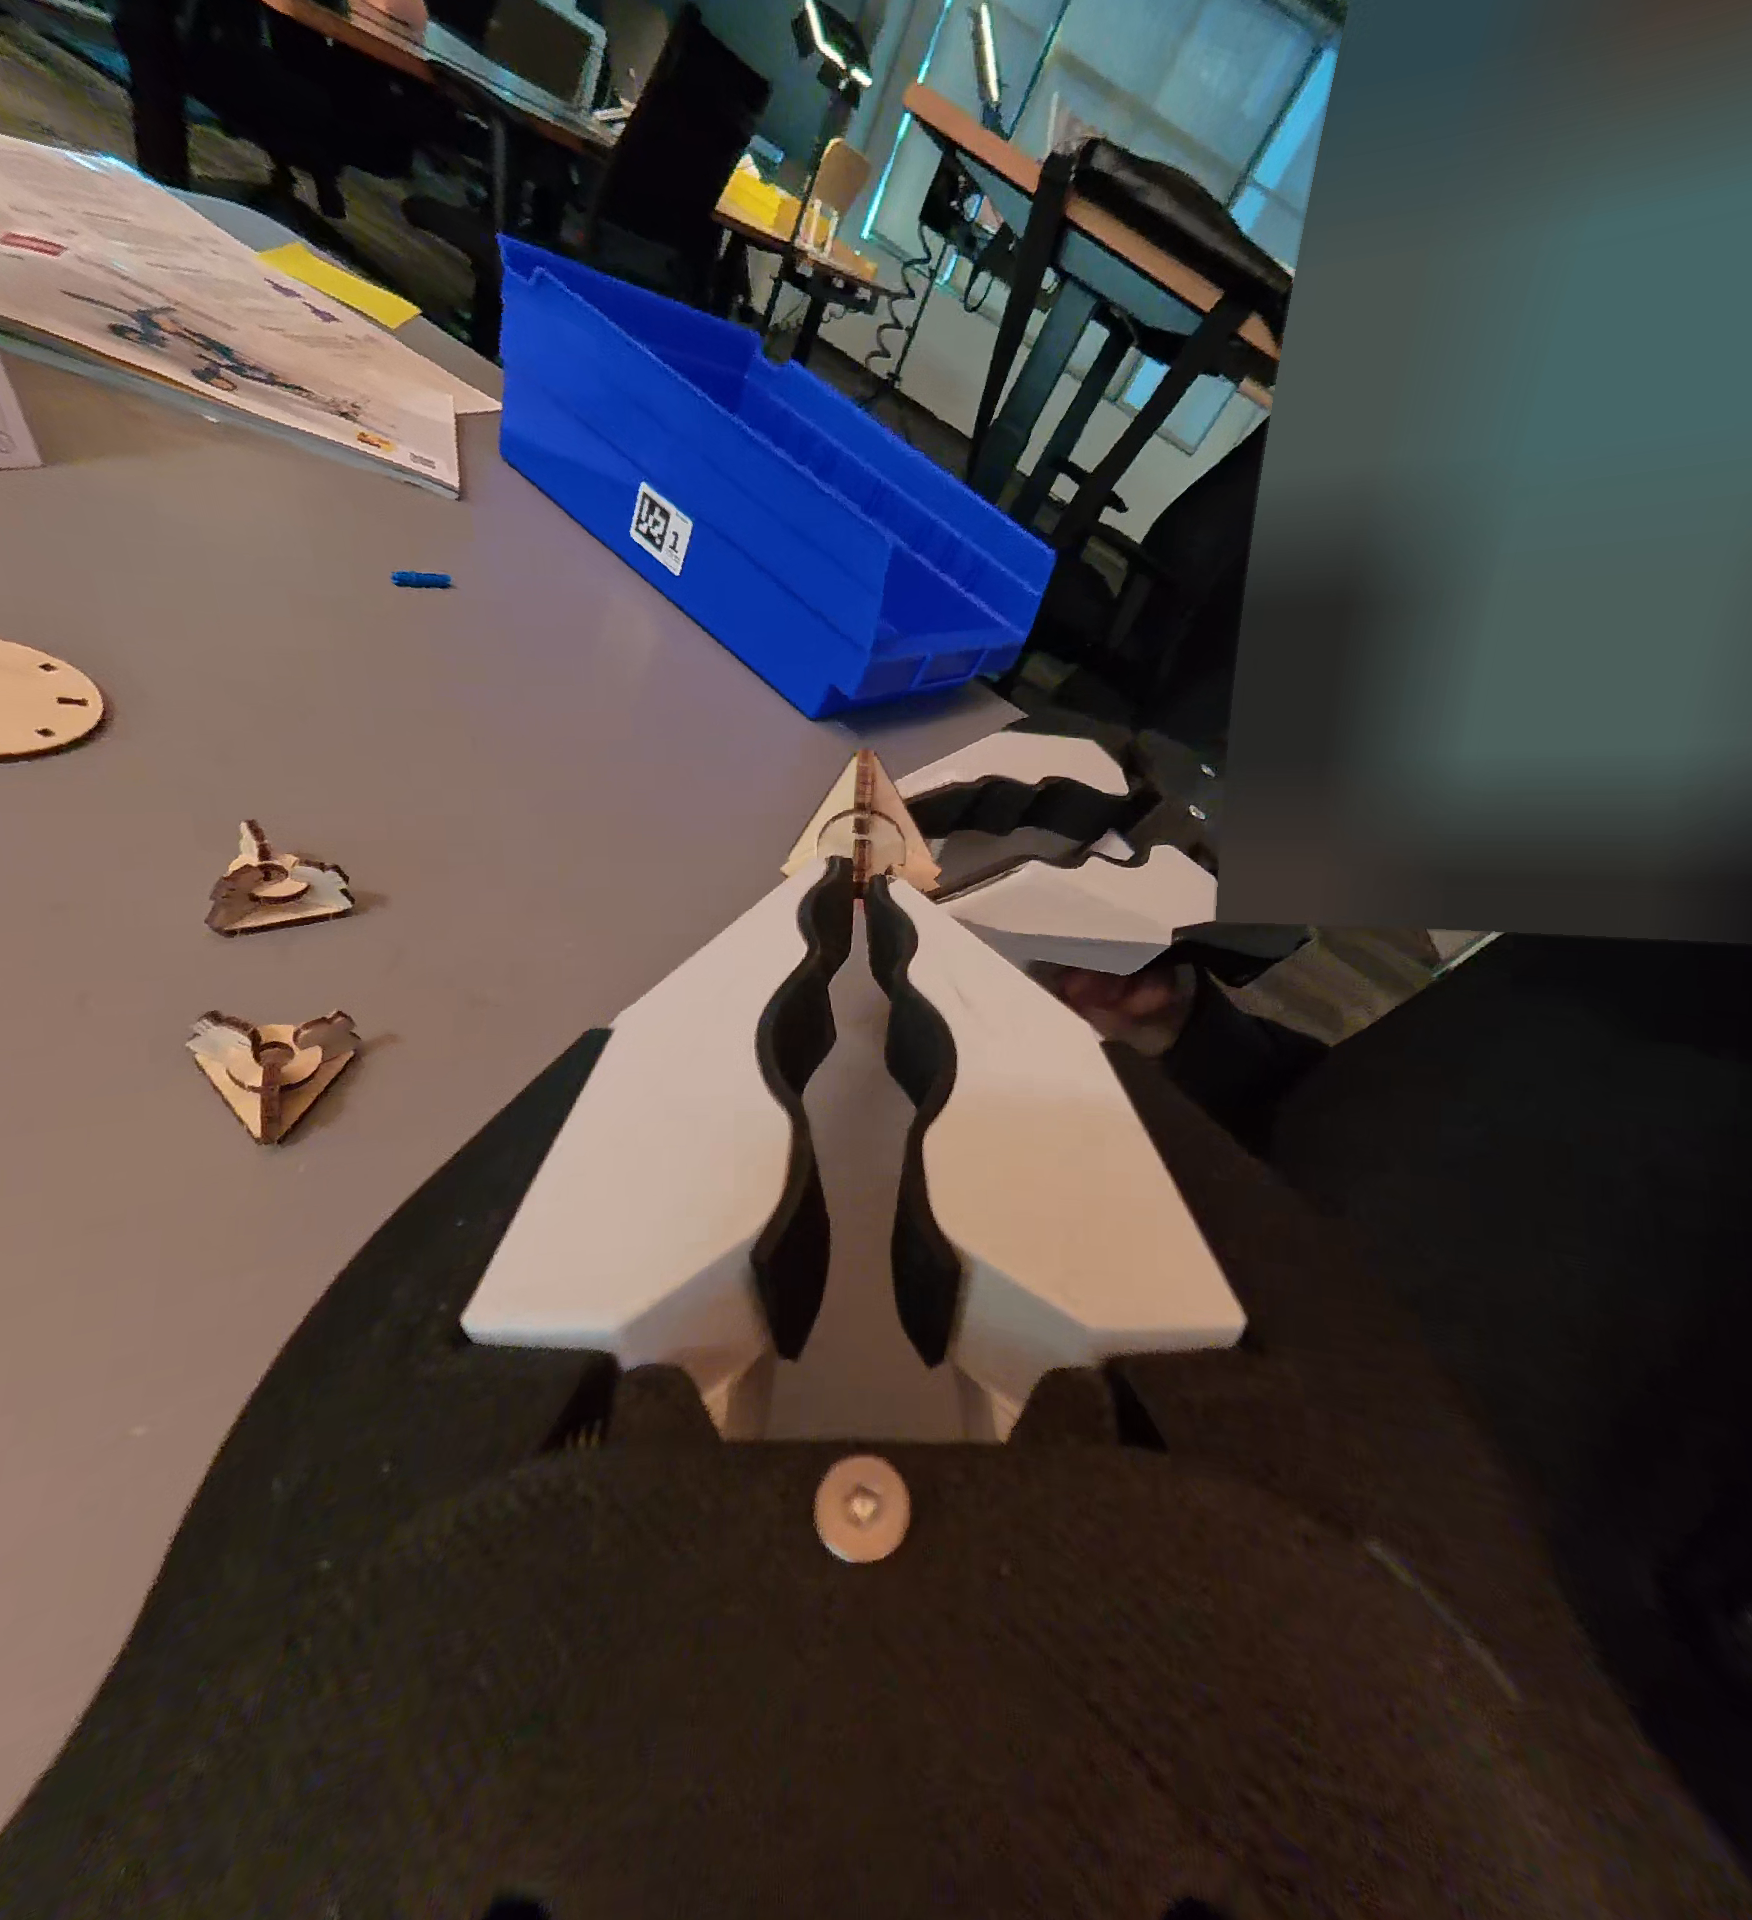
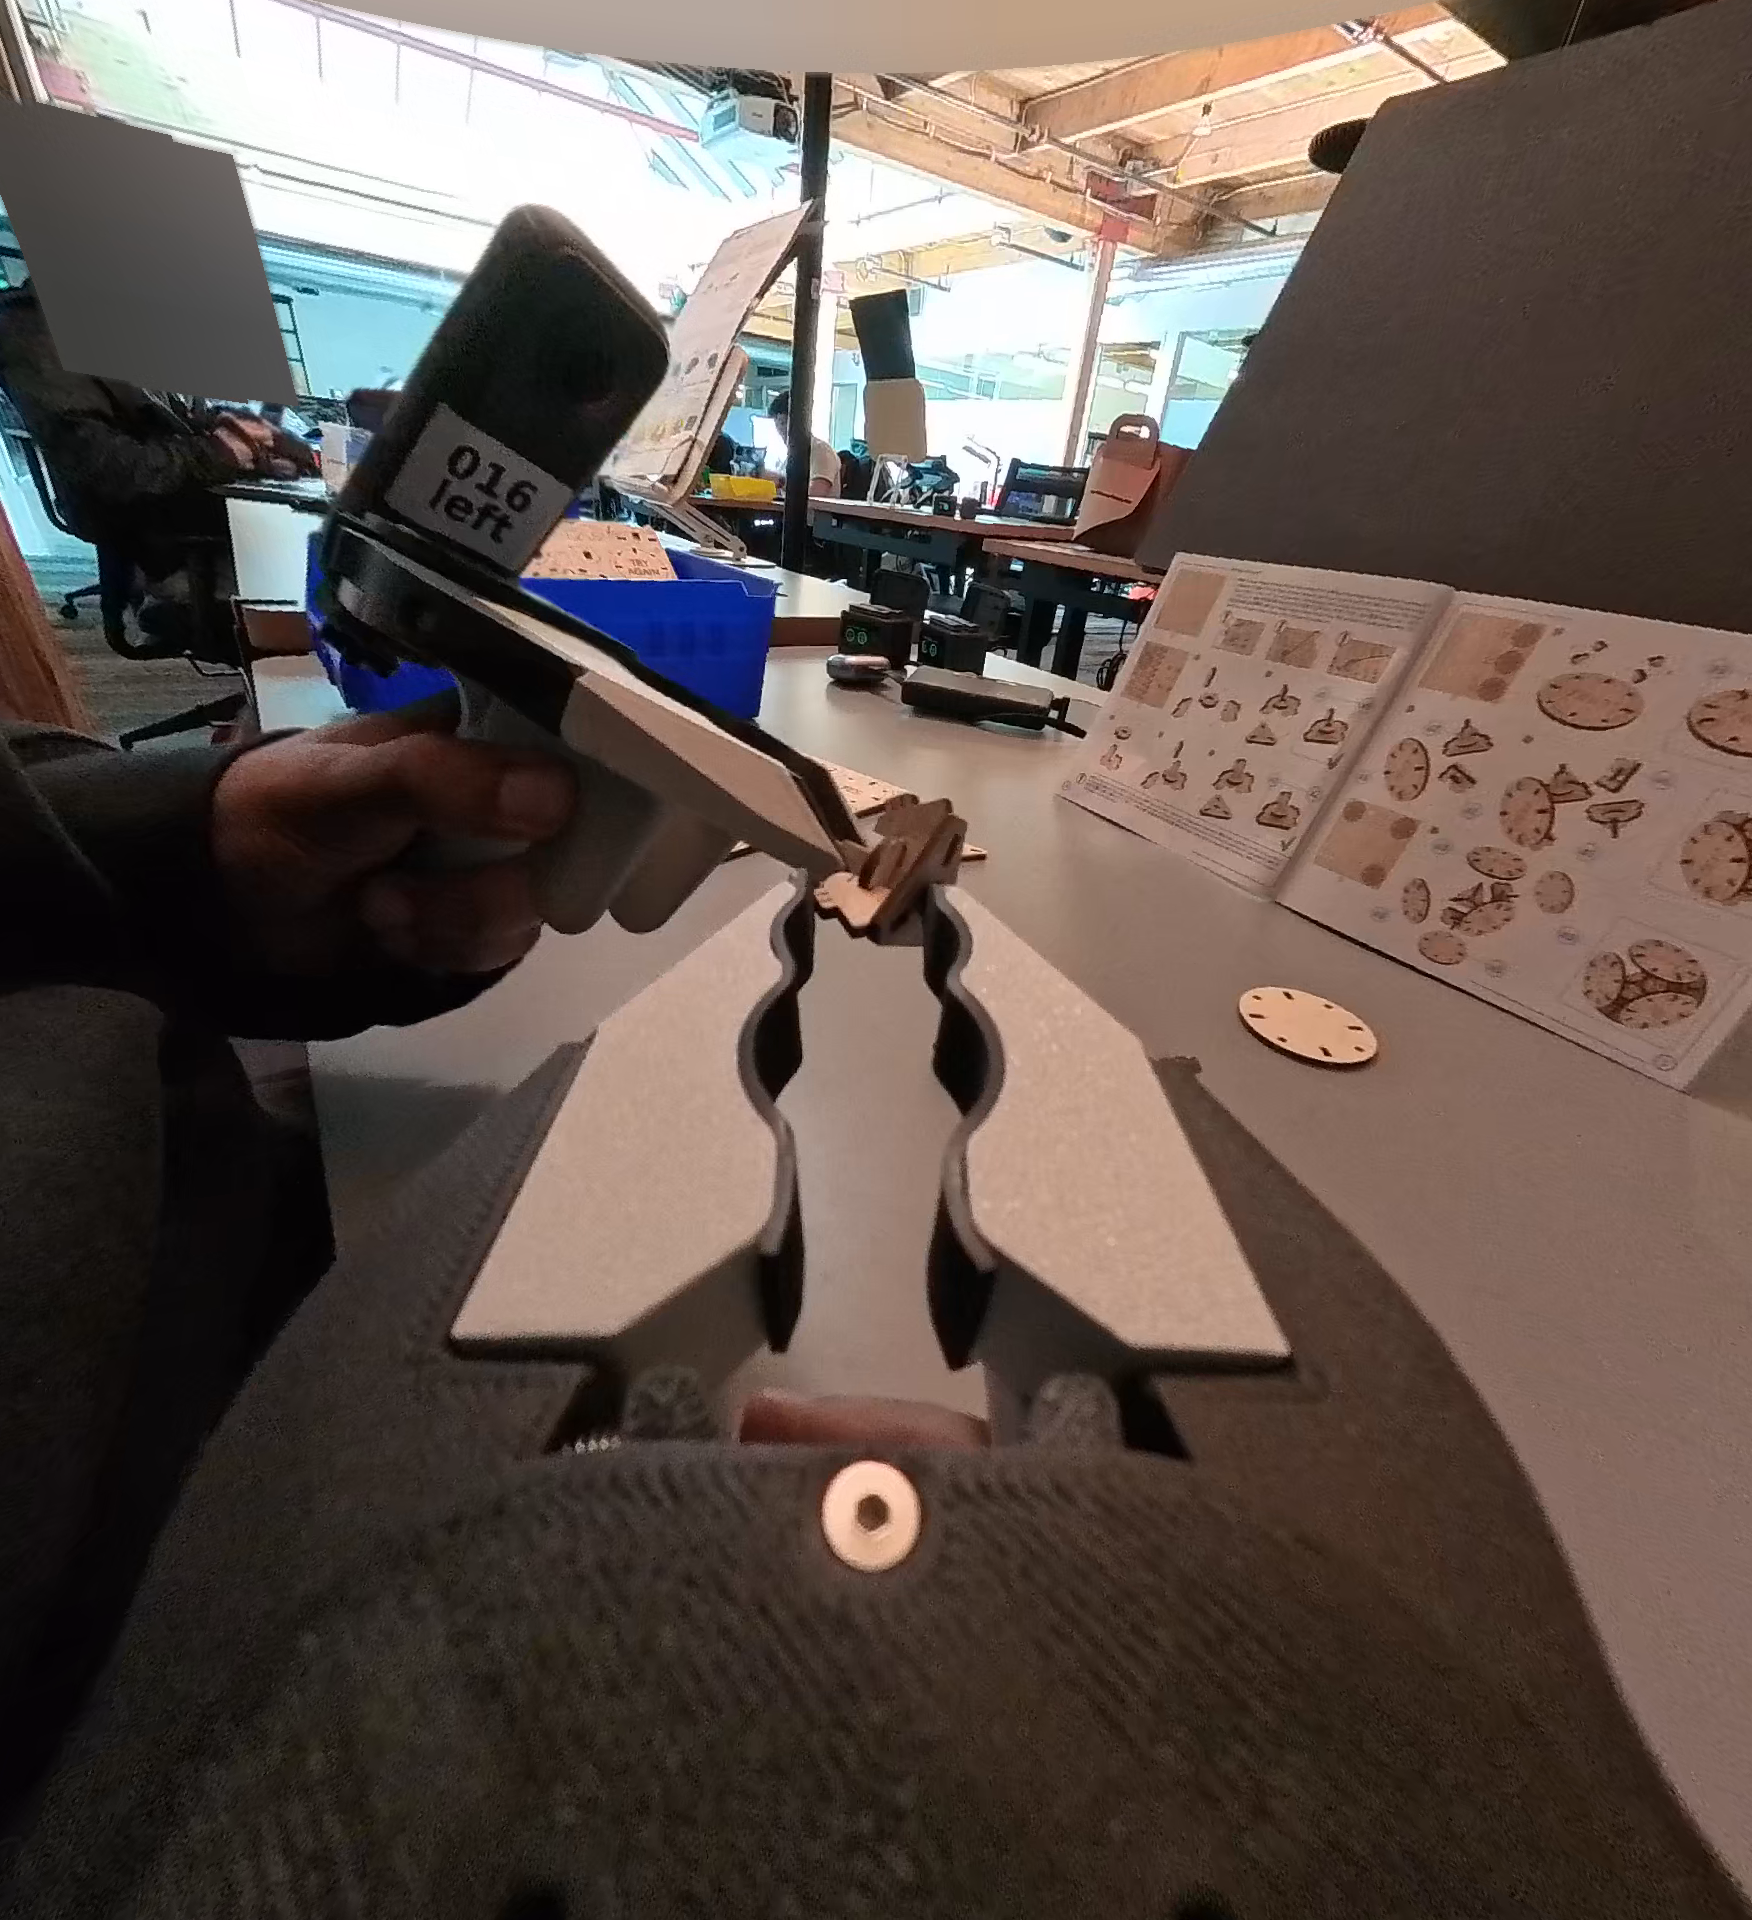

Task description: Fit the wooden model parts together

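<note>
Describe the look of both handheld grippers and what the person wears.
Both grippers have flat white wedge fingers lined with wavy black pads, on black textured bodies with a silver bolt. The left one carries a black camera bearing a white label. The sleeve is dark.

- Open-plan office/maker workspace: rows of desks [image 2: 955, 520], office chairs [image 2: 134, 582], monitors [image 2: 1043, 488].
- Exposed timber ceiling beams [image 2: 1111, 114], big windows [image 2: 352, 187].
- Grey worktable [image 1: 384, 935] with blue parts bin [image 1: 747, 499], open instruction booklet [image 2: 1474, 810].
</note>
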A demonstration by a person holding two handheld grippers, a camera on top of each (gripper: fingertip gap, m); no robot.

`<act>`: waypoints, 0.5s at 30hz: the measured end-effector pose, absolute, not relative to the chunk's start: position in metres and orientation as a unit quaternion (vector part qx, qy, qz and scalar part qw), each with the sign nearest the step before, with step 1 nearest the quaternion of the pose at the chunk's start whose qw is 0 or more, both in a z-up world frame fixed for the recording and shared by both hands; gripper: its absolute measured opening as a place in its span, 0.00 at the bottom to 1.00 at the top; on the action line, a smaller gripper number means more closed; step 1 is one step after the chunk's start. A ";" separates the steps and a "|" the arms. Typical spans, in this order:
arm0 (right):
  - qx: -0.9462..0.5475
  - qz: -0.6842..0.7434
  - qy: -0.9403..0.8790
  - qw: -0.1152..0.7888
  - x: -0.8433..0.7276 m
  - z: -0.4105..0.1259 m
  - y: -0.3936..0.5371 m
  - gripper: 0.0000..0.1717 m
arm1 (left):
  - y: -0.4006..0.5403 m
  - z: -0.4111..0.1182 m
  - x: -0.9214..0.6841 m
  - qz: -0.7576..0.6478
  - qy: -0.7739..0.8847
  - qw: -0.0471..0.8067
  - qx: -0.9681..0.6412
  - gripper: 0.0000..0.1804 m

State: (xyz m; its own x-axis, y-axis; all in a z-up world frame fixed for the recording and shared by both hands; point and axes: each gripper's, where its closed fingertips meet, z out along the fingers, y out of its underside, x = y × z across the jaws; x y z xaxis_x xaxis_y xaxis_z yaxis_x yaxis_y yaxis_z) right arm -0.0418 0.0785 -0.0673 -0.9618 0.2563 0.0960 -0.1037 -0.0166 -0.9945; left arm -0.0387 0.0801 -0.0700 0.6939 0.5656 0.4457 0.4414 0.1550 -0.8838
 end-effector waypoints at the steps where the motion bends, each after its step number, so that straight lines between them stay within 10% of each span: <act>1: -0.055 0.711 -0.690 0.126 -0.042 -0.067 0.079 0.11 | 0.080 -0.070 -0.038 0.049 -0.389 0.653 -0.648 0.02; 15: -0.057 0.687 -0.709 0.152 -0.043 -0.075 0.075 0.10 | 0.077 -0.078 -0.040 0.096 -0.393 0.627 -0.665 0.02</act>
